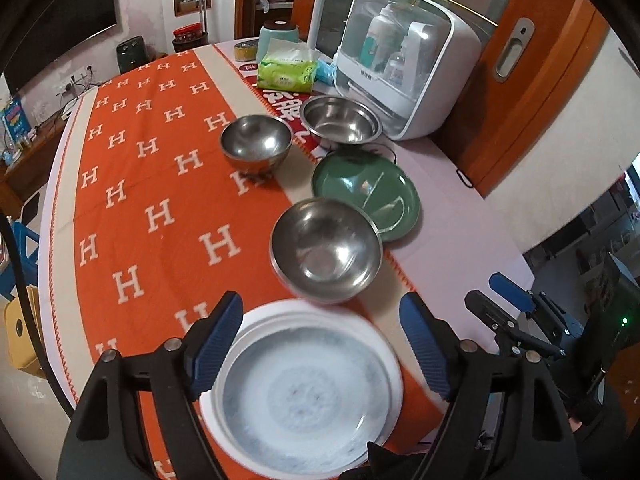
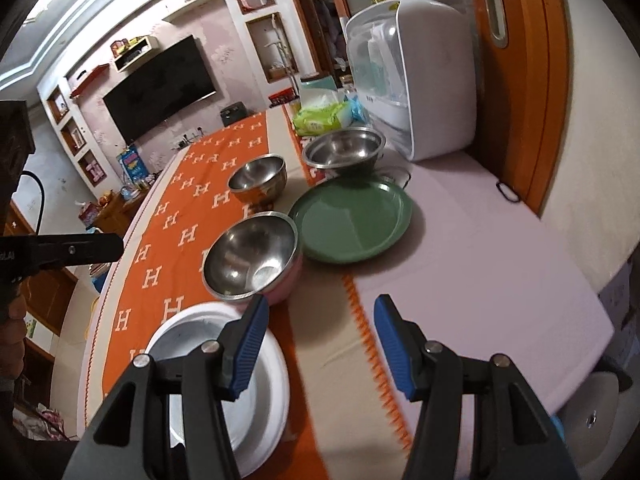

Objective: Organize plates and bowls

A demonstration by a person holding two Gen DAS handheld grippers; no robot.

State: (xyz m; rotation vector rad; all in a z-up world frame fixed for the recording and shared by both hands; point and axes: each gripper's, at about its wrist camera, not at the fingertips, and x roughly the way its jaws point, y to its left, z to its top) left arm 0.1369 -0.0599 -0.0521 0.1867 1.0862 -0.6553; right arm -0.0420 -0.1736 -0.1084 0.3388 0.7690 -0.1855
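A white plate (image 1: 304, 392) lies at the table's near edge, under my open left gripper (image 1: 320, 340), whose blue pads straddle it from above. Beyond it stand a steel bowl (image 1: 326, 250), a green plate (image 1: 366, 196), a second steel bowl (image 1: 256, 142) and a wider steel bowl (image 1: 342, 120). My right gripper (image 2: 320, 340) is open and empty above the cloth, right of the white plate (image 2: 224, 380). The right wrist view also shows the near bowl (image 2: 252, 256), the green plate (image 2: 352, 220), and the two far bowls (image 2: 260, 176) (image 2: 344, 150).
An orange H-patterned cloth (image 1: 152, 184) covers the table. A white sterilizer cabinet (image 1: 404, 64), tissue pack (image 1: 286, 72) and a teal canister (image 1: 278, 38) stand at the far end. An orange door (image 2: 520, 80) is at the right. The right gripper shows in the left wrist view (image 1: 508, 312).
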